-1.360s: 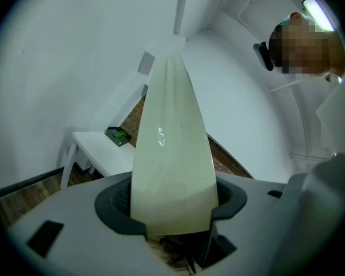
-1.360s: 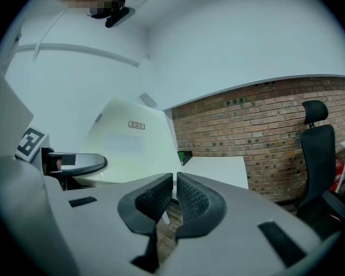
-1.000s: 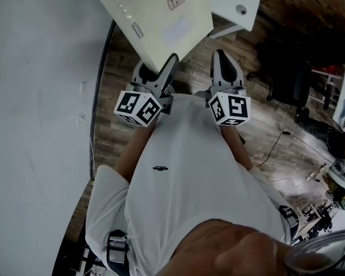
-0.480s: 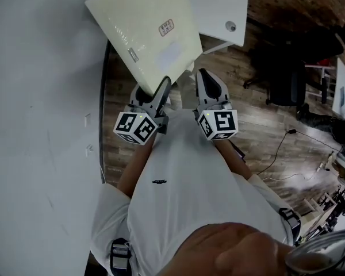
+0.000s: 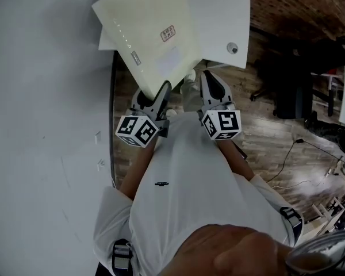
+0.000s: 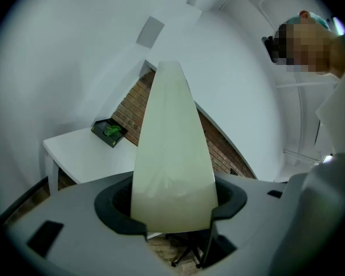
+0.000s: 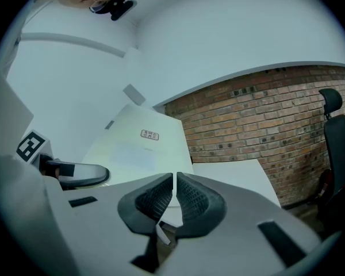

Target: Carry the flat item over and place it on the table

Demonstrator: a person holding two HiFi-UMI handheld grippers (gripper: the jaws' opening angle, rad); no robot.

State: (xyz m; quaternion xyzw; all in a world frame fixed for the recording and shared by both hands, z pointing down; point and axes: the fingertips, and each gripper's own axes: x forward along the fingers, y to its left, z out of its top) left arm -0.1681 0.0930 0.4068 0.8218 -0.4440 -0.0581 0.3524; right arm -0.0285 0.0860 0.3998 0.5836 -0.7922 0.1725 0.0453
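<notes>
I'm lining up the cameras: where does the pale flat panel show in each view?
Head view: flat panel at top centre, label facing up.
Left gripper view: centre, clamped between the jaws, running away from the camera.
Right gripper view: left of centre, label showing.
Shared landmark: the brick wall.

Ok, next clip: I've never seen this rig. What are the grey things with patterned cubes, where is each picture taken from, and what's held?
No robot: a person holds a two-jaw gripper in each hand; the cubes are part of them. One picture looks down from a camera on the head; the other two come from cameras on the grippers. The left gripper is clamped on the edge of a flat cream panel with a small label. The right gripper is shut on nothing. A white table stands ahead; the panel is not yet laid on it.
</notes>
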